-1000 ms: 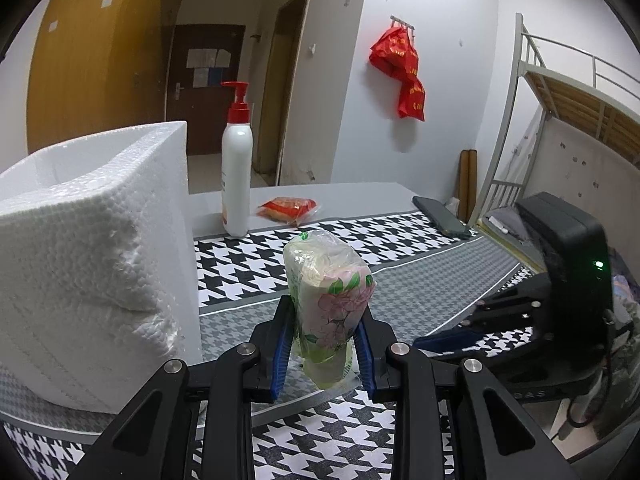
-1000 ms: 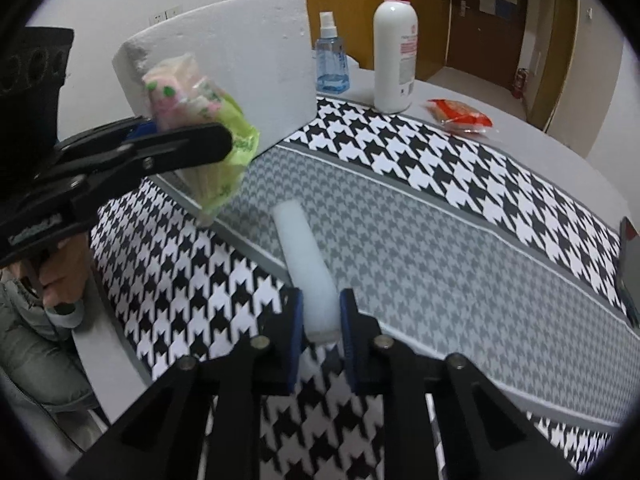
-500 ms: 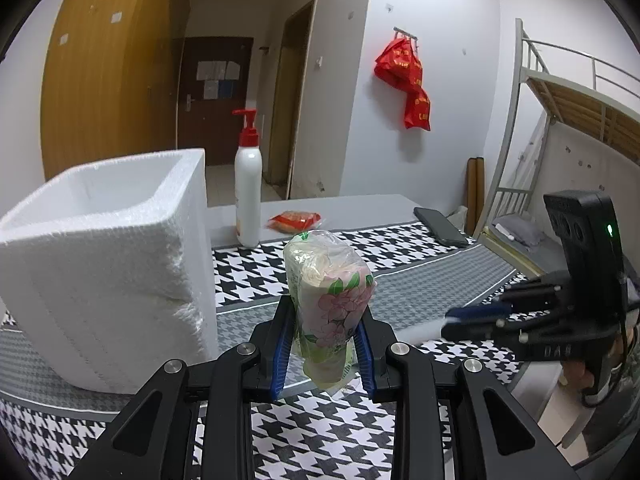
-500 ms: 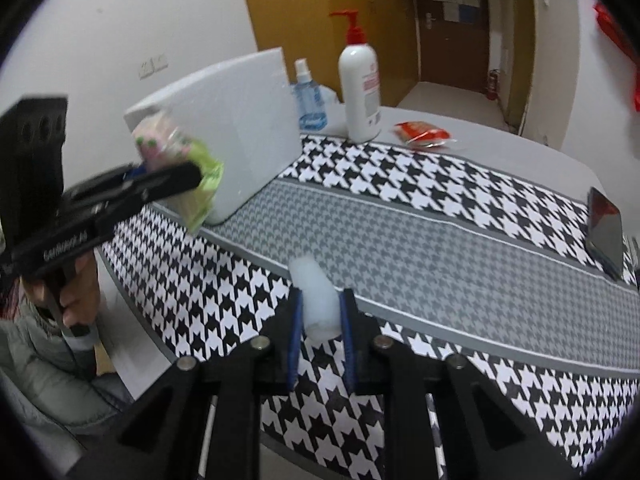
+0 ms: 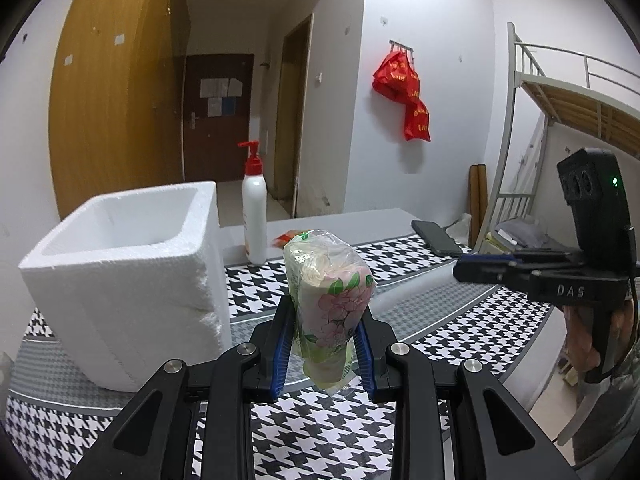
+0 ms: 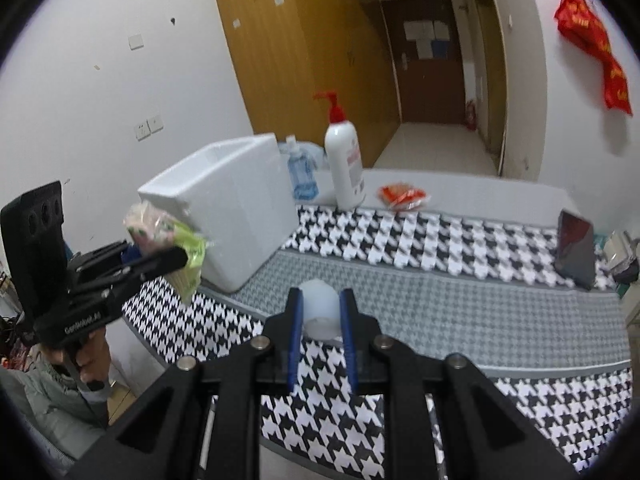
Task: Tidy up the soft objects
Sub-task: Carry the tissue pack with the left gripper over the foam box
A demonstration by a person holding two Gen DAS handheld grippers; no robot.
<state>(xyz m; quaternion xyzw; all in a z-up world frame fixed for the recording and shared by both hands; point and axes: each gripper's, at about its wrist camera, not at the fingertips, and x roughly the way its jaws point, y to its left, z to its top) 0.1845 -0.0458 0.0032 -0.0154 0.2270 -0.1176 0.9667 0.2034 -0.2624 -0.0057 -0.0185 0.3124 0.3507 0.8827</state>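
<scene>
Mid-carry: left gripper pinches a floral tissue pack, right gripper pinches a white foam piece; next, lowering both into the styrofoam box

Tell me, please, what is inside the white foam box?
Inside the white foam box, only bare white inner walls near the rim are visible, with no object showing. The bottom is hidden by the front wall in both views, so its contents there cannot be told.

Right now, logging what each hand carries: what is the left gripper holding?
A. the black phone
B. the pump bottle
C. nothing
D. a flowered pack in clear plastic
D: the left gripper is clamped on the flowered pack, lifted off the checked cloth beside the foam box.
</scene>
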